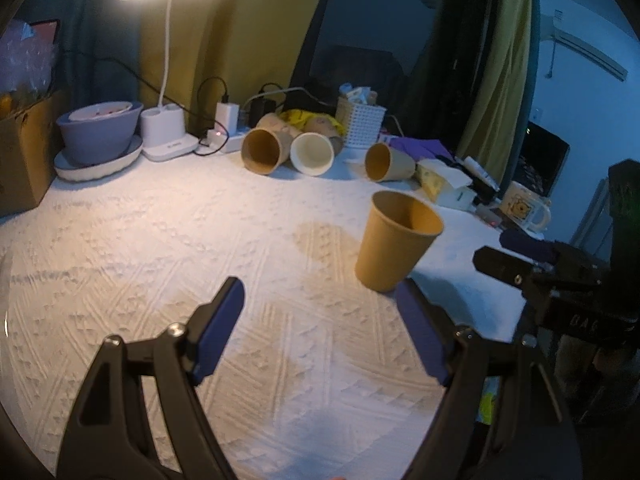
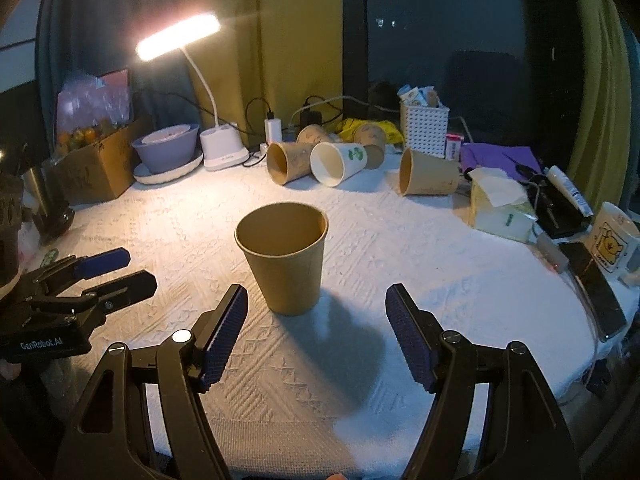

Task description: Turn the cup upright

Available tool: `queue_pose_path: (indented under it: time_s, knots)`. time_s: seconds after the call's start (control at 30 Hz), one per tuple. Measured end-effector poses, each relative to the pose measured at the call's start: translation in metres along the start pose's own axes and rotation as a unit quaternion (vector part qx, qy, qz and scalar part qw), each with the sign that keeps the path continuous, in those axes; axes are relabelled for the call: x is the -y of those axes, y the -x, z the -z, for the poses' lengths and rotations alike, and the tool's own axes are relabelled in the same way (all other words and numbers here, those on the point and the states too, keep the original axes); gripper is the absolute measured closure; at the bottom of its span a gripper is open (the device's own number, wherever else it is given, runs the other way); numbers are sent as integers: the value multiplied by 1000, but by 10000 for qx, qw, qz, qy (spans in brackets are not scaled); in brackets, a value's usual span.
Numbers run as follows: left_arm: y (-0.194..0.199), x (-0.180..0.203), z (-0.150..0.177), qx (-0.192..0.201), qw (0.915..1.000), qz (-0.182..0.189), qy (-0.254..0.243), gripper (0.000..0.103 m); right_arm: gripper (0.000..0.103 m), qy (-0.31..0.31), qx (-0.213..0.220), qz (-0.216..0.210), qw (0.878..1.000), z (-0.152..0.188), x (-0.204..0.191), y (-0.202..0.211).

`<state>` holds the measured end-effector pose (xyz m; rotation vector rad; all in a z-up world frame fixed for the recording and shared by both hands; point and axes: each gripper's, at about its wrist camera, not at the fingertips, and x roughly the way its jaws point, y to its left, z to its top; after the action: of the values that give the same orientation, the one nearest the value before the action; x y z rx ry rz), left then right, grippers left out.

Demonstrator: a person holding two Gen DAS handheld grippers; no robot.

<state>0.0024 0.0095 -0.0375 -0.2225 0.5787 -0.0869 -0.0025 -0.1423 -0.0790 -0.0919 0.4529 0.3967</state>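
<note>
A brown paper cup (image 2: 285, 257) stands upright, mouth up, on the white textured tablecloth (image 2: 420, 280). My right gripper (image 2: 316, 300) is open, its blue pads just in front of the cup and apart from it. In the left wrist view the same cup (image 1: 396, 240) stands to the right, just beyond my open, empty left gripper (image 1: 320, 296). The left gripper also shows at the left edge of the right wrist view (image 2: 116, 272), and the right gripper shows at the right edge of the left wrist view (image 1: 516, 260).
Several paper cups (image 2: 292, 160) lie on their sides at the back, one white (image 2: 338, 164), one further right (image 2: 428, 178). A lit desk lamp (image 2: 180, 36), a purple bowl (image 2: 166, 152), a cardboard box (image 2: 96, 168), a white basket (image 2: 424, 124), a tissue pack (image 2: 500, 208), a mug (image 2: 612, 240) and a phone (image 2: 596, 292) ring the table.
</note>
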Motion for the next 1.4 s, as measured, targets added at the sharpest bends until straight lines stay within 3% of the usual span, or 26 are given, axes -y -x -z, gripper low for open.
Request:
queue_pose_path:
  time_s: [0.13, 0.37, 0.47, 1.1, 1.4]
  knots:
    - [7, 9, -5, 70, 9999, 70, -119, 23, 29, -29, 146, 57, 9999, -3, 3, 14]
    - [35, 27, -18, 601, 9973, 164, -375, 23, 29, -27, 410, 126, 9991, -11, 6, 36]
    - [43, 32, -22, 761, 9959, 152, -458, 7, 29, 8, 520, 152, 9985, -14, 6, 47]
    - [87, 52, -40, 1699, 9826, -31, -754, 7, 29, 153, 1003, 276, 9945, -31, 3, 89]
    - [85, 50, -40, 1629, 9841, -67, -701, 7, 29, 51, 1086, 378, 9934, -32, 7, 92]
